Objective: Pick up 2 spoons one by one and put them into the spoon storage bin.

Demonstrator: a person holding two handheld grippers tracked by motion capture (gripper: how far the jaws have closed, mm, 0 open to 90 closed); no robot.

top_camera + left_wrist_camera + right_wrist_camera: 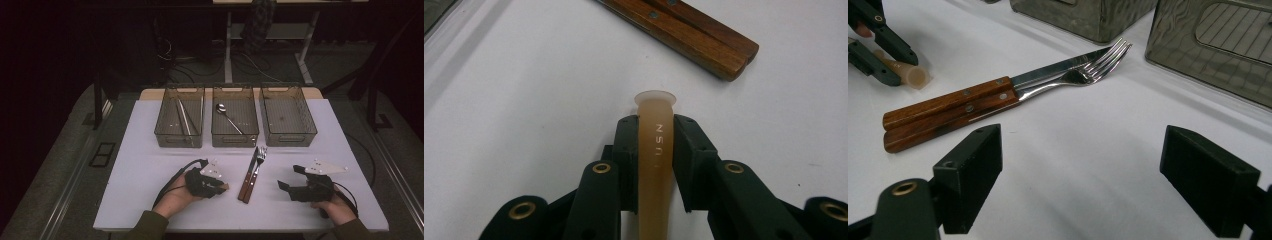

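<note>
Between the two grippers on the white counter [150, 165] lie a wood-handled knife [249, 172] and fork [255, 174], side by side and touching, long axes running away from the person with the handles nearest. Left gripper [220, 187] has its fingers closed on a tan, tube-like piece [655, 145] whose tip points at the handles just beside it. Right gripper [291, 179] holds nothing, fingers spread wide, and by my judgement is the freer hand to take the cutlery toward the three mesh bins [287, 132].
</note>
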